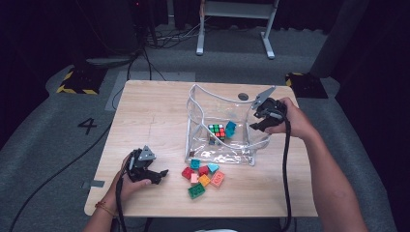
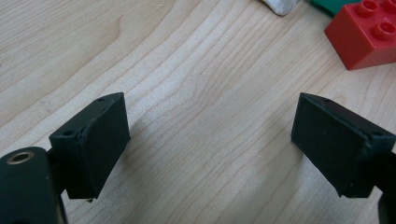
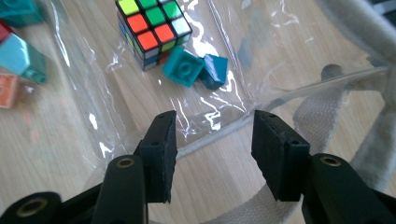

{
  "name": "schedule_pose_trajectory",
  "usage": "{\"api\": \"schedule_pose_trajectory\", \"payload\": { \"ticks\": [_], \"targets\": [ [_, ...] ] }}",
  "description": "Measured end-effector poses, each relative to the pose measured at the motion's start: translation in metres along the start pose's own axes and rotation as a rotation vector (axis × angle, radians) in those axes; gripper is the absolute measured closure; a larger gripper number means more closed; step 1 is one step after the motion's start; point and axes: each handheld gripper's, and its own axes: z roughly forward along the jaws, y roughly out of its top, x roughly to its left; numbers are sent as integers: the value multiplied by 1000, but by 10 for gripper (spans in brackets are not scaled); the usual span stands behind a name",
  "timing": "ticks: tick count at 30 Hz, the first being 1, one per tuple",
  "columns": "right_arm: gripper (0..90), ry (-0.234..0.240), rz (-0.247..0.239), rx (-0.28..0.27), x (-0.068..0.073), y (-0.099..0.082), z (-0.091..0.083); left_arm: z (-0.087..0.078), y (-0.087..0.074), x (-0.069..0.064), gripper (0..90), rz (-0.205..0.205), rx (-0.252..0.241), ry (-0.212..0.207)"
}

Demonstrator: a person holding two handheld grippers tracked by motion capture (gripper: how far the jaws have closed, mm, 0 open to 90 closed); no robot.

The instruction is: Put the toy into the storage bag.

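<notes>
A clear plastic bag (image 1: 212, 94) with white edging stands open on the wooden table (image 1: 145, 116). Inside it lie a Rubik's cube (image 1: 217, 131) (image 3: 152, 30) and a teal brick (image 1: 230, 128) (image 3: 184, 69). My right gripper (image 1: 255, 121) (image 3: 212, 140) hangs over the bag's right rim, open. The rim's edge (image 3: 219, 130) runs across the gap between the jaws, and neither pad presses on it. My left gripper (image 1: 162, 176) (image 2: 212, 144) rests low at the front left, open wide over bare wood, just left of a red brick (image 2: 366, 35).
Several loose bricks (image 1: 203, 175) in red, teal, orange, pink and green lie in a pile in front of the bag. The bag's white strap (image 3: 322, 116) lies under the right gripper. A desk frame (image 1: 237, 24) and cables are on the floor beyond the table.
</notes>
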Motion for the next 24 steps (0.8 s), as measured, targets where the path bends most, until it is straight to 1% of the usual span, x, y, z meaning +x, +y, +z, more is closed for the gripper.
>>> {"api": "schedule_pose_trajectory", "payload": {
  "ticks": [2, 5, 6, 9, 10, 12, 13, 15, 18, 20, 21, 22, 23, 24],
  "targets": [
    [505, 10, 14, -46, 1, -2, -4, 0, 0, 0, 115, 0, 0, 0],
    [499, -1, 27, -108, 3, -7, -13, 0, 0, 0, 115, 0, 0, 0],
    [491, 2, 30, -138, 4, -9, -16, 0, 0, 0, 115, 0, 0, 0],
    [460, -14, 52, -185, 6, -15, -25, 0, 0, 0, 115, 0, 0, 0],
    [435, -16, 81, -217, 8, -20, -29, 0, 0, 0, 115, 0, 0, 0],
    [418, -30, 112, -266, 10, -26, -35, 0, 0, 0, 115, 0, 0, 0],
    [414, -33, 119, -292, 11, -29, -38, 0, 0, 0, 116, 0, 0, 0],
    [378, -47, 139, -337, 13, -35, -43, 0, 0, 0, 115, 0, 0, 0],
    [335, -86, 166, -377, 19, -43, -51, 0, 0, 0, 115, 0, 0, 0],
    [319, -88, 176, -405, 23, -48, -56, 0, 0, 0, 115, 0, 0, 0],
    [310, -106, 180, -416, 26, -50, -58, 0, 0, 0, 115, 0, 0, 0],
    [302, -114, 182, -426, 27, -52, -59, 0, 0, 0, 115, 0, 0, 0],
    [301, -115, 181, -445, 30, -55, -62, 0, 0, 0, 115, 0, 0, 0],
    [300, -109, 192, -463, 32, -58, -63, 0, 0, 0, 115, -1, 0, 0]
  ]
}}
